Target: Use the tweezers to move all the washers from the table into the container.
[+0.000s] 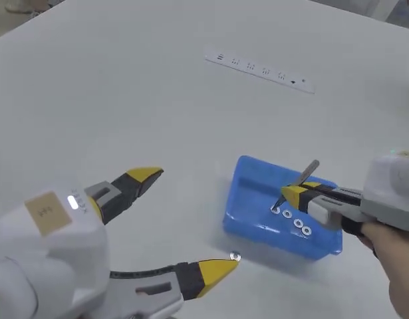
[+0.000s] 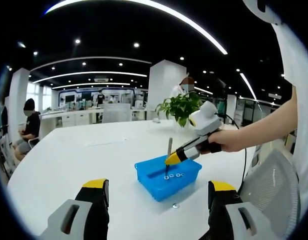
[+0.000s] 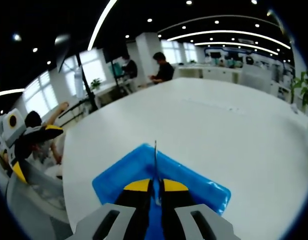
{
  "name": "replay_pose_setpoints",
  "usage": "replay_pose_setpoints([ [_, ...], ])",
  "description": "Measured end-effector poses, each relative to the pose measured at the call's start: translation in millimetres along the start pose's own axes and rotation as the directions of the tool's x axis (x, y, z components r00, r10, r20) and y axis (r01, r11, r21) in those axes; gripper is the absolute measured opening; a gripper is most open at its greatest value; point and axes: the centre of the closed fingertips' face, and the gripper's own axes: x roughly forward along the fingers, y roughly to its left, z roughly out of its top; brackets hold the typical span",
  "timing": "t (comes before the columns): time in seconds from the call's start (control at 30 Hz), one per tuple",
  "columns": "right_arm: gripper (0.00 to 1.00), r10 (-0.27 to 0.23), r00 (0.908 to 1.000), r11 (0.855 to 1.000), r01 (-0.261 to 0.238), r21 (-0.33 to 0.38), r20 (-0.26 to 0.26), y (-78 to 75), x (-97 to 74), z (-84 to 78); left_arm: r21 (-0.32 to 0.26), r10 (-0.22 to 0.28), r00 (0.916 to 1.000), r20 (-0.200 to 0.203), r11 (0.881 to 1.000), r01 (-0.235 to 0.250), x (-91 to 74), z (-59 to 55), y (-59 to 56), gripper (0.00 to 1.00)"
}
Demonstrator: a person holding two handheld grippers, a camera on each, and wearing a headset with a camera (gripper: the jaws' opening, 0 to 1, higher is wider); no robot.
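A blue container (image 1: 256,177) sits on the white table and holds several washers (image 1: 298,223) in a row. My right gripper (image 1: 294,193) is shut on silver tweezers (image 1: 309,170), whose tips point down into the container by the leftmost washer. One washer (image 1: 235,256) lies on the table just in front of the container. My left gripper (image 1: 184,222) hovers open at the lower left, its near yellow tip close to that washer. In the left gripper view the container (image 2: 149,181), tweezers (image 2: 169,148) and loose washer (image 2: 176,205) lie ahead. In the right gripper view the tweezers (image 3: 155,162) reach over the container (image 3: 117,176).
A white power strip (image 1: 261,70) lies farther back on the table (image 1: 124,100). A potted plant (image 2: 181,107) stands beyond the table's far edge. People sit at desks in the background, and a chair (image 2: 274,180) stands to the right.
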Motion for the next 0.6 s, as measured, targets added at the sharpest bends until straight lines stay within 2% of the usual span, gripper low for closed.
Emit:
replay_pose_setpoints([
  [0.23,0.03,0.015,0.9973,0.999,-0.012,-0.036,0.072,14.3,-15.7,20.6,0.002,0.000,1.0000,-0.001,1.000,0.000,0.1,-0.3,-0.2,0.82],
  [0.47,0.03,0.038,0.9930,0.999,-0.035,-0.035,0.112,31.4,-31.0,27.8,0.002,0.000,1.0000,0.002,1.000,0.000,-0.2,0.3,-0.3,0.82],
  [0.6,0.03,0.068,0.9909,0.997,-0.064,-0.040,0.116,44.9,-36.9,26.4,0.001,-0.001,1.0000,0.003,1.000,0.001,-0.5,0.4,-0.4,0.82],
])
